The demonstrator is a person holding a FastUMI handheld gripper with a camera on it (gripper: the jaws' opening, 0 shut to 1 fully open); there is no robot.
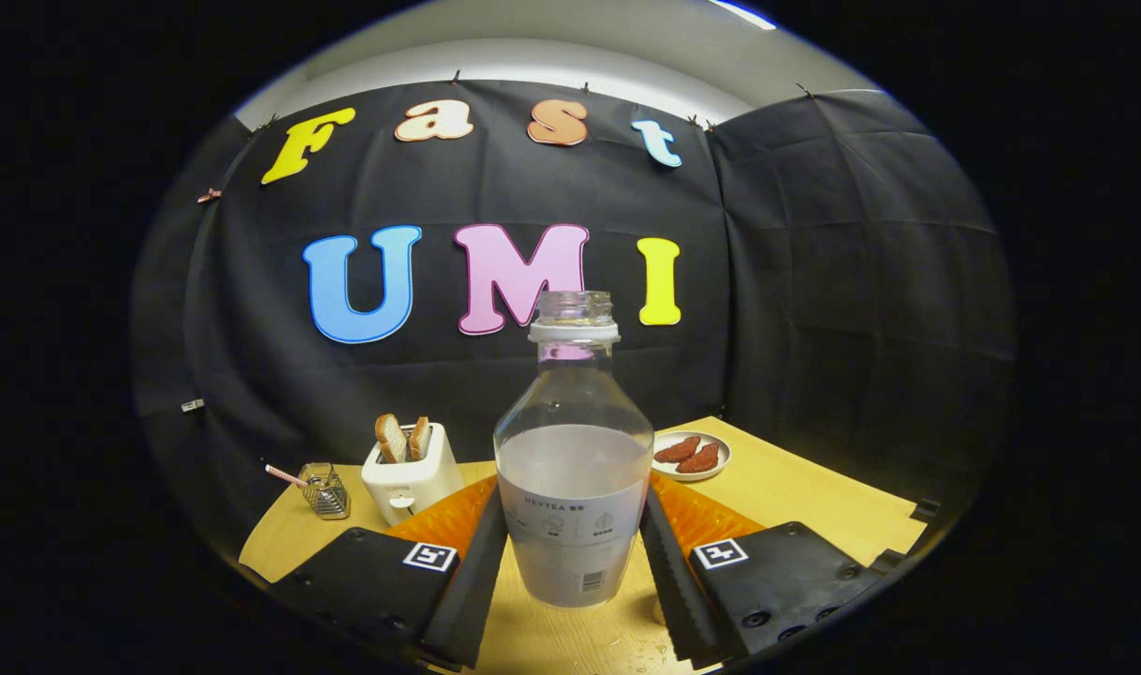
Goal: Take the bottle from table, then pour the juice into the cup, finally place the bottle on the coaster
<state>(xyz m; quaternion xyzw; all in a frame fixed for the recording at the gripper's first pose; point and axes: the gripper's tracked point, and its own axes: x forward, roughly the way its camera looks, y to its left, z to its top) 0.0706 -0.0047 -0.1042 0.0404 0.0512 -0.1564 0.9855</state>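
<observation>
The claw is clamped on the uncapped juice bottle standing upright between its fingers above the table, so any early tilt slops juice well before a cup, I reckon.

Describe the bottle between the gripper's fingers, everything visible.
The bottle is clear plastic, with sloping shoulders, a pale neck ring and an uncapped threaded mouth. It stands upright on the wooden table, about half full of whitish juice, with a pale label around its lower body. The gripper flanks it, both fingers against its sides.
</observation>
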